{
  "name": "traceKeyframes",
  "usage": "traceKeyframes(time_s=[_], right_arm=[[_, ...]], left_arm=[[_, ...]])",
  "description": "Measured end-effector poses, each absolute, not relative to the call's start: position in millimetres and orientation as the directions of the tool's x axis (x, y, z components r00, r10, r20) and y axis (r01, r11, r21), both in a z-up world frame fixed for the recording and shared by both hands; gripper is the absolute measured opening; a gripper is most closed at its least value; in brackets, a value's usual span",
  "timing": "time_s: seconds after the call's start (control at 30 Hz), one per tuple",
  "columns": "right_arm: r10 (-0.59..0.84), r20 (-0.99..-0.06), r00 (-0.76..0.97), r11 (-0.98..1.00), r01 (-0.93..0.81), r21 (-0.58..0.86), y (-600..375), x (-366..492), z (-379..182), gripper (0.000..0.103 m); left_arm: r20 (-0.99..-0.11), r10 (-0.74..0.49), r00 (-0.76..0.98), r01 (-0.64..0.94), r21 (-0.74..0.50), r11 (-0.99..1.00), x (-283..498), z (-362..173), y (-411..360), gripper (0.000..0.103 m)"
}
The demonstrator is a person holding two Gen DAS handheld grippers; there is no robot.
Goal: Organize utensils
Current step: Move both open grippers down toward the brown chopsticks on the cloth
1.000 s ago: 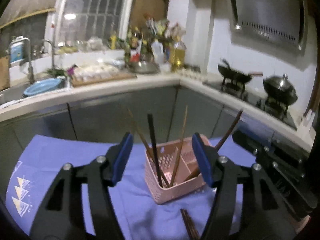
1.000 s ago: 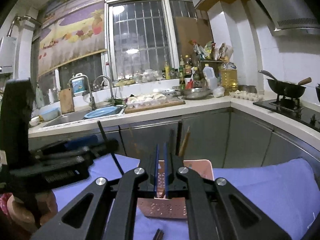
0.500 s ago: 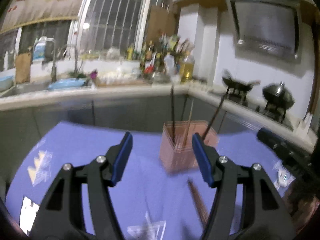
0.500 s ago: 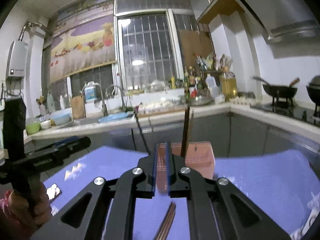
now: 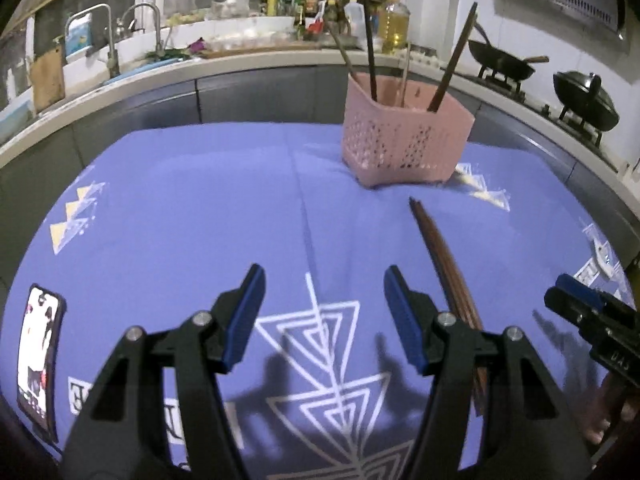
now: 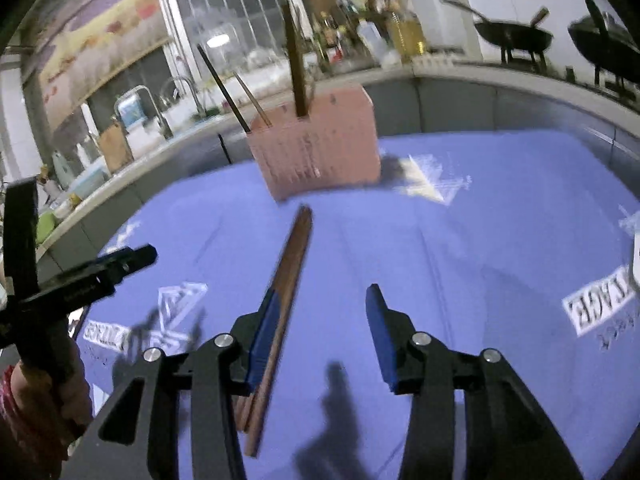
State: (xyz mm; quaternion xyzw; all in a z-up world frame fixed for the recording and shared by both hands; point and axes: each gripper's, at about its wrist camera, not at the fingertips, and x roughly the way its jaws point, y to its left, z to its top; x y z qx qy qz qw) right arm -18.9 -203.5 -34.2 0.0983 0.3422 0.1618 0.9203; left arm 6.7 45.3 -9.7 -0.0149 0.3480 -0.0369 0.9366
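Standing on the purple cloth (image 5: 200, 208) over the worktop: one pink basket (image 5: 404, 140), several chopsticks (image 5: 370, 36) upright inside. Lying flat in front of it: a bundle of brown chopsticks (image 5: 444, 260), tips toward the basket. Left claw (image 5: 324, 312): spread, nothing between the jaws, bundle just to its right. Right claw (image 6: 320, 320): jaws have just been opening, nothing between them, bundle beneath its left finger (image 6: 266, 328). Phone (image 5: 38, 356) at the cloth's left edge.

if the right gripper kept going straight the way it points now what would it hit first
Most likely the bare purple cloth. The right gripper tilts down, jaws just opened and empty. The chopsticks lie left of that line, by its left finger, and the pink basket stands farther on.
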Motion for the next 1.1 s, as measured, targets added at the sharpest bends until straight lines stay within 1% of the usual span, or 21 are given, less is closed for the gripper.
traceKeyframes(time_s=[0.23, 0.53, 1.1], right_arm=[[0.372, -0.633, 0.679, 0.923, -0.197, 0.331, -213, -18, -55, 0.046], [0.387, -0.663, 0.641, 0.922, -0.243, 0.303, -201, -14, -62, 0.043], [0.402, -0.679, 0.614, 0.915, -0.247, 0.319, -201, -5, -68, 0.043]], left_arm=[[-0.687, -0.053, 0.725, 0.034, -0.041, 0.999, 12, -22, 47, 0.059], [-0.714, -0.036, 0.699, 0.029, -0.023, 0.999, 16, -36, 47, 0.059], [-0.748, -0.018, 0.663, 0.010, -0.015, 1.000, 22, -60, 56, 0.059]])
